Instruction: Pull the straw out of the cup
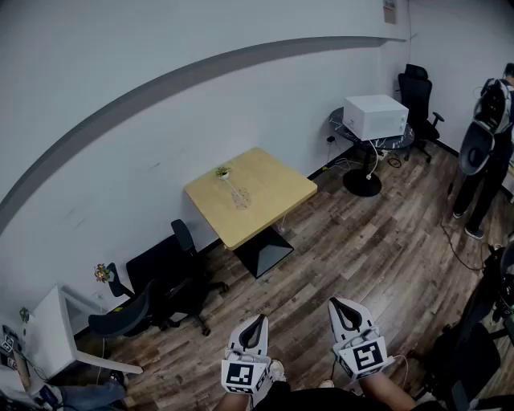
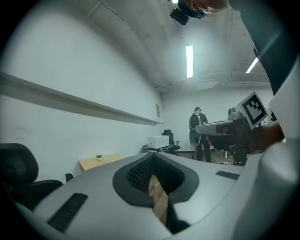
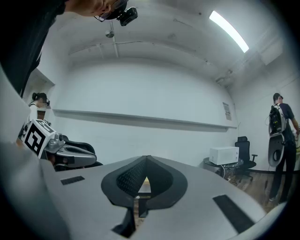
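Nothing done yet. We hold the left gripper (image 1: 258, 319) and right gripper (image 1: 337, 303) well away from the table (image 1: 273, 189), both with jaws together and empty. The cup (image 1: 240, 197) stands there by a small plant (image 1: 222, 171), with the straw (image 1: 231, 185) apparently in it. The approach and pull remain. No readable text: the wall sign (image 1: 389, 10) is too small, and the cubes carry only square markers (image 1: 241, 374).

A small plant (image 1: 222, 172) stands on the wooden table (image 1: 277, 193) near black chairs (image 1: 165, 277).
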`<action>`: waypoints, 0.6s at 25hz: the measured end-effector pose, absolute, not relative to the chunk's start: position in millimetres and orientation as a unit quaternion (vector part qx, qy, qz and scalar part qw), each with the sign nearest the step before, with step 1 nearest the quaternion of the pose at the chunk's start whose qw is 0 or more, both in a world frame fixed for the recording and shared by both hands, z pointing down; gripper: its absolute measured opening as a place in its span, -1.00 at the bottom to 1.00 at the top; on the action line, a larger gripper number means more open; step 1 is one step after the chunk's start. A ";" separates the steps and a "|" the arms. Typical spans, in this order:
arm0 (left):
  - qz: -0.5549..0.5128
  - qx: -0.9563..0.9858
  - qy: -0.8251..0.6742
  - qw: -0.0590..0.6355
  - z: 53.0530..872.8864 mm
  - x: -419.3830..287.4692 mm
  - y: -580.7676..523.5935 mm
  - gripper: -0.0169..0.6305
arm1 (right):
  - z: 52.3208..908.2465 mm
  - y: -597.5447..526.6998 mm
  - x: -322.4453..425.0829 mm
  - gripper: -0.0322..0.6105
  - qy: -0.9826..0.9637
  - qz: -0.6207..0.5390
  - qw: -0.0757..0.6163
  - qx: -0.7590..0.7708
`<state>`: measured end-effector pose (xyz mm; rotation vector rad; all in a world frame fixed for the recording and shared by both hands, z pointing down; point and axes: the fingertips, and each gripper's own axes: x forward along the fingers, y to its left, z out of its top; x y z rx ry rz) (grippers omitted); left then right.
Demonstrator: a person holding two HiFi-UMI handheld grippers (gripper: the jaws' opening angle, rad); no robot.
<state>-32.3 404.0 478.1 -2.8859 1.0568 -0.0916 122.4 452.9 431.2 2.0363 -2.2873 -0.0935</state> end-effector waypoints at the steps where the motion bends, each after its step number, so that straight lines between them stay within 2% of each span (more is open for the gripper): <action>1: -0.029 -0.939 0.341 0.031 477.8 -32.6 403.0 -0.89 | 432.0 452.1 122.3 -0.85 -0.744 -0.029 0.036 0.666; 15: -0.034 -0.942 0.333 0.015 484.5 -54.6 371.6 -0.89 | 435.3 413.8 96.9 -0.84 -0.754 -0.019 0.014 0.657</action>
